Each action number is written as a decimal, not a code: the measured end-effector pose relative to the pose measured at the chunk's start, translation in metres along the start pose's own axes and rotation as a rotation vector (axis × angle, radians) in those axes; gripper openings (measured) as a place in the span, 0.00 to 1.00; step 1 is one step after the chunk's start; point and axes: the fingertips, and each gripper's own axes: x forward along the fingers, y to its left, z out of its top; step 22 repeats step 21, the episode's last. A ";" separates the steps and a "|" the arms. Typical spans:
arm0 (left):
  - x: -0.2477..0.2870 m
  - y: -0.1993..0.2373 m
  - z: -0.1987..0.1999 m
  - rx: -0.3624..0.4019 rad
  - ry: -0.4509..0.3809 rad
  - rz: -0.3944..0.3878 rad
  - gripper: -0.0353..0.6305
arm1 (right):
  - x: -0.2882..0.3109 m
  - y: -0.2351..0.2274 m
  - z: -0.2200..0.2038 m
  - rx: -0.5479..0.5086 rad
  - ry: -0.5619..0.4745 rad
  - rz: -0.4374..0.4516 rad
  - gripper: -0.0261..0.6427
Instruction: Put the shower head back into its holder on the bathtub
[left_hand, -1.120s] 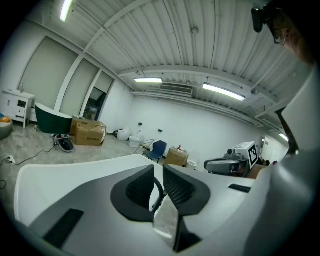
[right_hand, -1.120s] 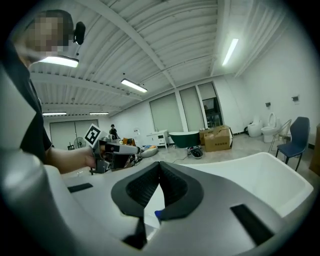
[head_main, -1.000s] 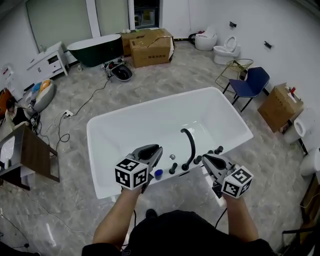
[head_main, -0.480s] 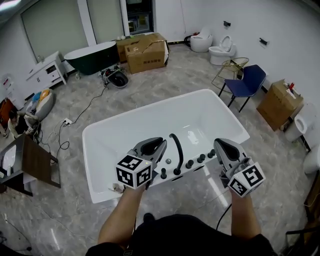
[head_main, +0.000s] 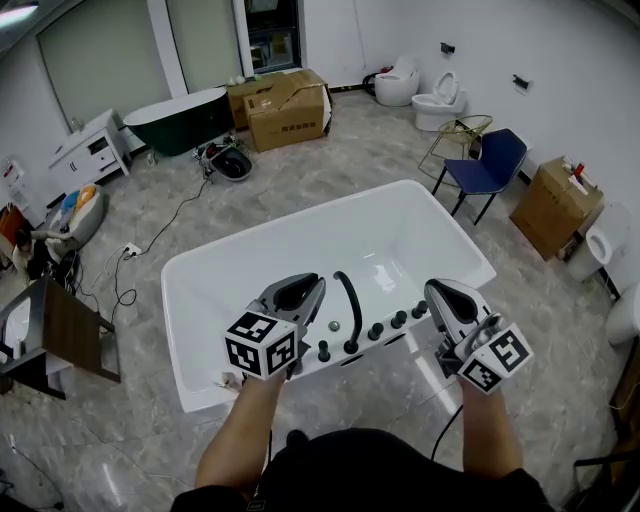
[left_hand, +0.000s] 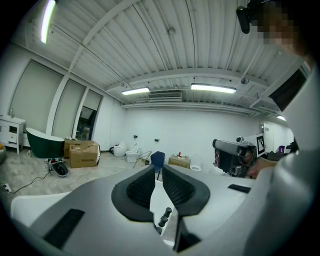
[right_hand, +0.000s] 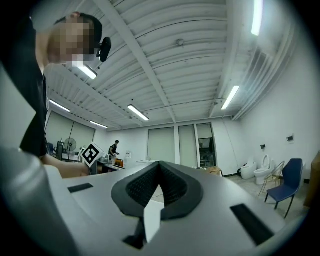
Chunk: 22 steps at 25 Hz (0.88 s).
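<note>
The white bathtub (head_main: 240, 265) lies in front of me. On its near rim stand a curved black spout (head_main: 349, 297) and a row of black knobs (head_main: 398, 320). Among these fittings I cannot tell a shower head from its holder. My left gripper (head_main: 304, 290) hovers above the rim, left of the spout. Its jaws have just been closing to a narrow gap, with nothing between them (left_hand: 158, 170). My right gripper (head_main: 446, 293) hangs over the floor beside the rim's right end, shut and empty (right_hand: 160, 165).
A blue chair (head_main: 492, 160) and a cardboard box (head_main: 552, 205) stand right of the tub. At the back are more boxes (head_main: 290, 105), a dark green tub (head_main: 180, 118) and toilets (head_main: 440, 100). A brown table (head_main: 70, 320) and floor cables (head_main: 160, 215) are at the left.
Both grippers have lifted off the tub's near rim, and the right one has drawn out to the right. A blue item by the knobs is now hidden behind the left gripper.
</note>
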 end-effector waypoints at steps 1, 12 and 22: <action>0.000 0.000 0.002 0.002 -0.003 0.001 0.14 | 0.000 -0.001 -0.001 0.027 -0.007 0.004 0.06; -0.017 0.004 0.010 0.013 -0.026 0.016 0.14 | 0.005 0.016 -0.002 0.085 -0.021 0.045 0.06; -0.035 -0.007 0.001 -0.001 -0.027 0.012 0.13 | -0.003 0.039 -0.003 0.088 -0.020 0.068 0.06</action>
